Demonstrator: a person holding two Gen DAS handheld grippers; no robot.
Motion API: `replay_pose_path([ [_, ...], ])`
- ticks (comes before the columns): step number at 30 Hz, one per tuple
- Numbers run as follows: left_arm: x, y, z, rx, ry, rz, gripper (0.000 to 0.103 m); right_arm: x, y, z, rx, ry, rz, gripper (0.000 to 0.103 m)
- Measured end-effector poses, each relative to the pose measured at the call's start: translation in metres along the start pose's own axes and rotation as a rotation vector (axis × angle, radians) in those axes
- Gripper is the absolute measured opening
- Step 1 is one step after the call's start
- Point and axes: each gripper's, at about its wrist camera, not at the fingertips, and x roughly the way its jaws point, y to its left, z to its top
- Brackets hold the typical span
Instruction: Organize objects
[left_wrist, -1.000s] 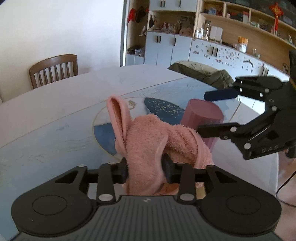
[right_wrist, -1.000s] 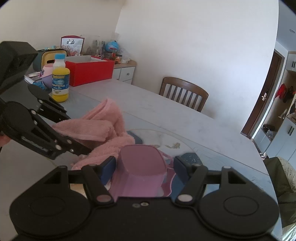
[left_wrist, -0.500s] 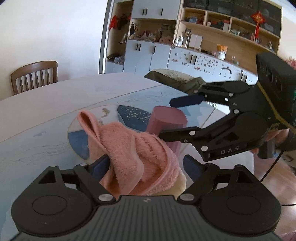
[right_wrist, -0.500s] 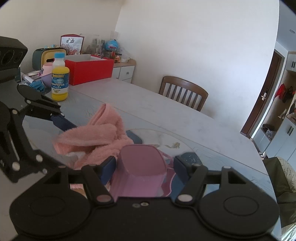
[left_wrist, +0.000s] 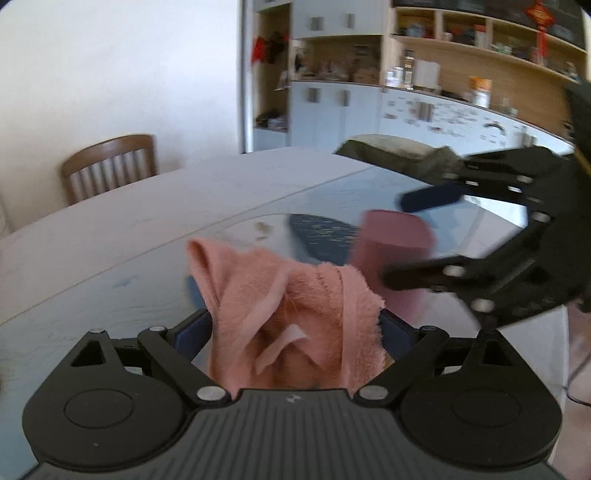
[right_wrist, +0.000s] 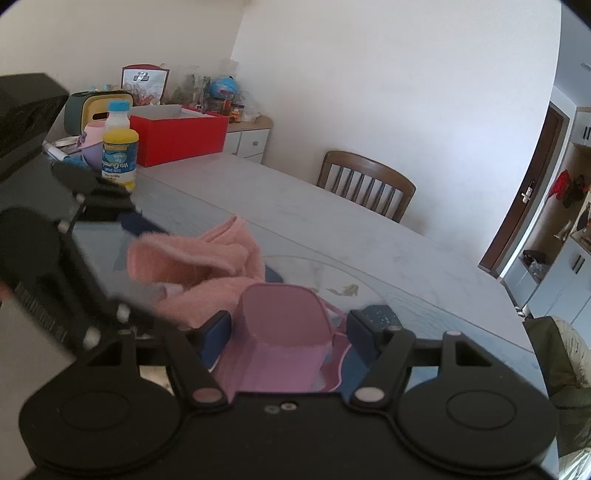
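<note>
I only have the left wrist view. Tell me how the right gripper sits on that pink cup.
Observer: In the right wrist view, the pink cup stands between the fingers of the right gripper. A gap shows at one pad, so the cup is not clamped.
Operator: Now report what stands on the table beyond my left gripper.
Observer: A yellow bottle with a blue cap stands upright there. It is past the left gripper, whose jaws are opening around the pink towel.
Operator: Name what is behind that bottle.
Observer: An open red box sits just behind it, near the wall.
</note>
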Motion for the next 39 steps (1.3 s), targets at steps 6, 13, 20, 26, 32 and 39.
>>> replay_pose_path([
  [6,0.029,0.042,-0.002,-0.212,0.054,-0.113,0.101,0.001,0.001,0.001,-0.011,0.008,-0.001,0.069],
  [13,0.051,0.057,-0.008,-0.335,0.093,-0.212,0.075,0.001,0.002,0.001,-0.009,0.011,-0.013,0.069],
  [20,0.036,0.047,0.0,-0.339,0.059,-0.207,0.02,0.001,0.0,-0.001,-0.017,0.01,-0.016,0.069],
  [26,0.0,0.035,0.017,-0.288,-0.04,-0.205,0.016,0.001,0.0,-0.001,-0.021,0.009,-0.017,0.069],
  [32,-0.035,0.009,0.048,-0.2,-0.133,-0.321,0.016,0.0,0.004,-0.001,-0.039,0.008,-0.017,0.069],
  [39,-0.008,-0.028,0.069,-0.111,-0.07,-0.34,0.016,0.0,0.006,-0.001,-0.068,0.011,-0.013,0.07],
])
